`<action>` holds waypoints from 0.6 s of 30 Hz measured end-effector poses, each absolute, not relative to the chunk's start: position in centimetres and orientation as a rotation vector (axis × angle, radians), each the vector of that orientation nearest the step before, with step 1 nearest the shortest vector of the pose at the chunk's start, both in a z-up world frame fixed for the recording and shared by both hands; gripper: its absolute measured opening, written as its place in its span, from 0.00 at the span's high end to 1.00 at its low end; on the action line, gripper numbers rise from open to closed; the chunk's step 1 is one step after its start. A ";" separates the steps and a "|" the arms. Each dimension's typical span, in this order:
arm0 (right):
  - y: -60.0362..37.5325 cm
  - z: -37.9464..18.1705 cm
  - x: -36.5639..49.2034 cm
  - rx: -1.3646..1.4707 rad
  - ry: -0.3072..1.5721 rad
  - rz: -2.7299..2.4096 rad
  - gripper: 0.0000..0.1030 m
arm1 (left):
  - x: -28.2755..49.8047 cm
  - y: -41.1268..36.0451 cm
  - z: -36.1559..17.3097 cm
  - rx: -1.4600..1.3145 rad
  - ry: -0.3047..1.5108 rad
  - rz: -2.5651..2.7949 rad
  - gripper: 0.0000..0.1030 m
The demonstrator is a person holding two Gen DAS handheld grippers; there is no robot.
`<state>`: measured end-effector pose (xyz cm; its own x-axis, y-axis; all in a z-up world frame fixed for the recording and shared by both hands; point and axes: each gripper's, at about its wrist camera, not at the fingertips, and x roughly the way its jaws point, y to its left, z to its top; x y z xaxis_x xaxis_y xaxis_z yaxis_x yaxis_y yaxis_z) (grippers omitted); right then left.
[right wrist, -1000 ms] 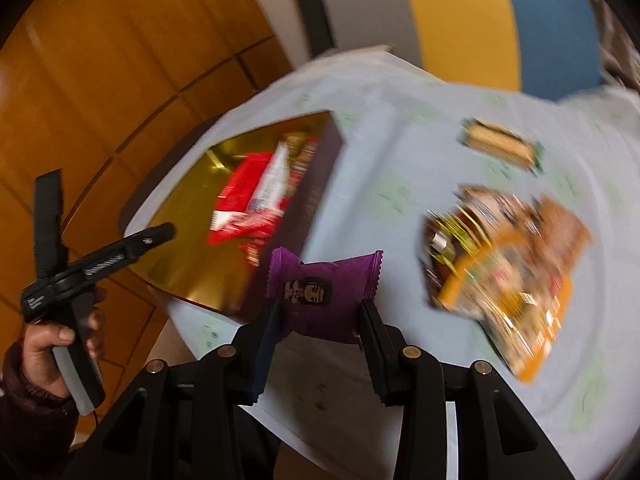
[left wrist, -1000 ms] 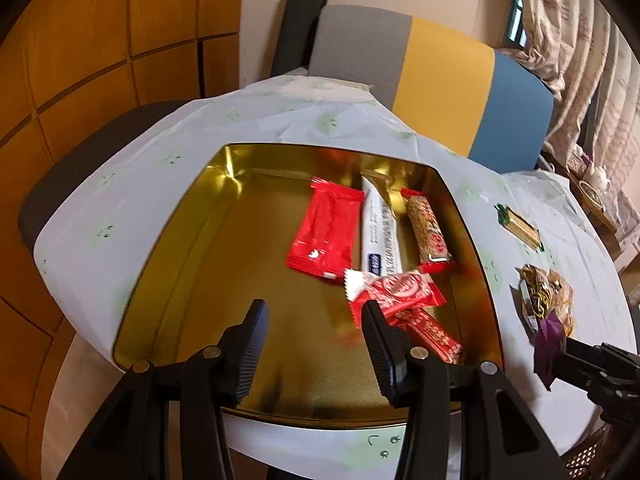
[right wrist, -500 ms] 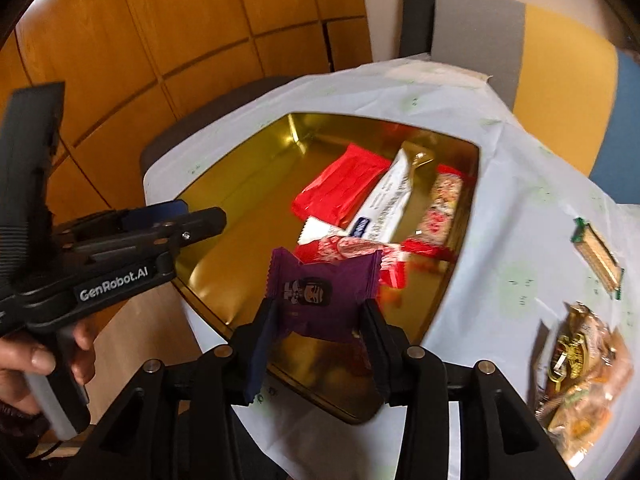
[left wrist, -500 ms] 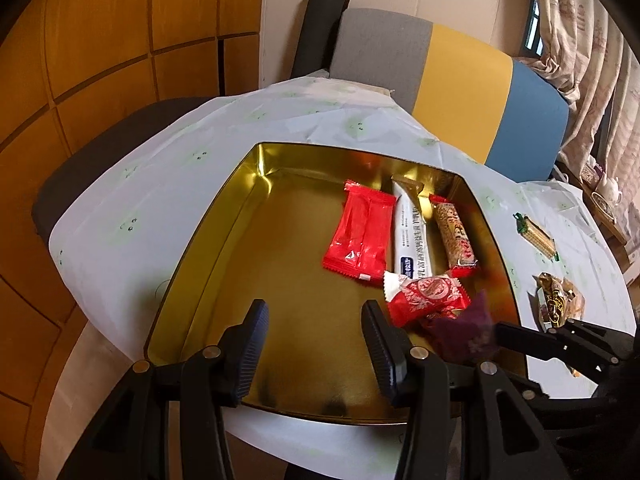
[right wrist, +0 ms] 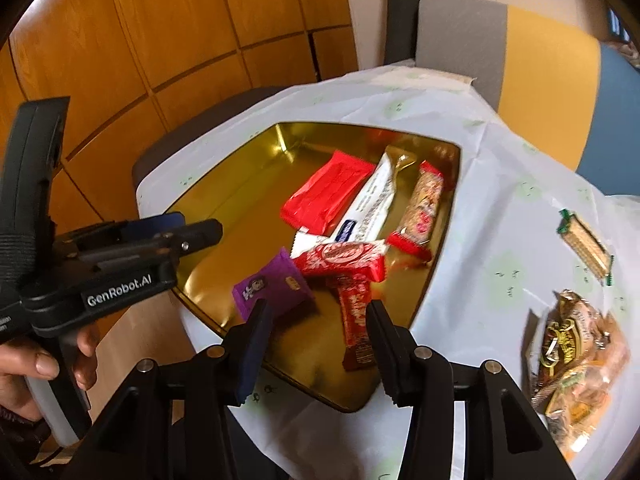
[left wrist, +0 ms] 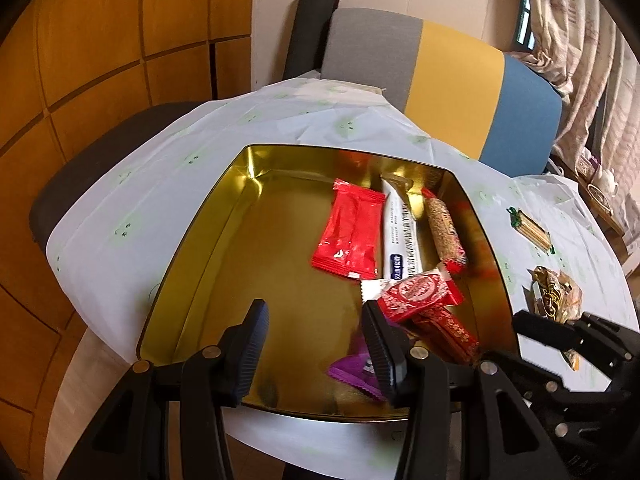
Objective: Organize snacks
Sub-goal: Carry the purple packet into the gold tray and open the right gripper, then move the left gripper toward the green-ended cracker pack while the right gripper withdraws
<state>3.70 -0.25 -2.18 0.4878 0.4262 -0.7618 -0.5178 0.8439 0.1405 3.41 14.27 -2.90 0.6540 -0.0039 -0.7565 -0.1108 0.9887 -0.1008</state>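
Observation:
A gold tin (left wrist: 200, 240) (right wrist: 442, 240) sits on the white tablecloth. A flat red packet (left wrist: 350, 236), a white bar (left wrist: 402, 236), a brown bar with red ends (left wrist: 444, 230) and two red wafer packets (left wrist: 416, 294) lie in it. The purple snack (right wrist: 272, 286) (left wrist: 352, 368) lies loose on the tin's near floor. It is just beyond the left finger of my right gripper (right wrist: 318, 312), whose jaws are opening with nothing pressed between them. My left gripper (left wrist: 315, 312) hovers open and empty over the tin's near edge.
Right of the tin, a green-ended cracker pack (right wrist: 586, 244) and a heap of gold and brown snack bags (right wrist: 580, 364) lie on the cloth. A grey, yellow and blue chair (left wrist: 440, 72) stands behind the table. Wooden panelling (left wrist: 100, 60) lines the left. A hand (right wrist: 40, 364) holds the left gripper.
My right gripper carried the purple snack leftward from the cloth to over the tin and let it go; the snack now lies in the tin. The left gripper has barely moved.

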 end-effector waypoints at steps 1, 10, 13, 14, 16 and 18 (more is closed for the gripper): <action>-0.4 -2.0 3.6 -0.112 0.883 0.569 0.52 | 3.4 14.1 -2.8 -0.138 0.854 0.057 0.52; -3.9 -0.4 3.7 -0.085 0.832 0.475 0.47 | 3.1 13.1 -2.3 -0.107 0.847 0.033 0.52; -5.4 -0.3 3.8 -0.074 0.828 0.431 0.45 | 3.1 12.9 -2.3 -0.105 0.849 0.025 0.52; -5.9 -0.3 3.9 -0.067 0.830 0.418 0.45 | 3.1 12.7 -2.3 -0.102 0.850 0.023 0.52; -7.1 -0.3 4.0 -0.048 0.832 0.390 0.45 | 3.1 12.5 -2.2 -0.096 0.848 0.018 0.52; -7.9 -0.3 4.1 -0.041 0.831 0.369 0.45 | 3.1 12.3 -2.1 -0.091 0.845 0.013 0.52</action>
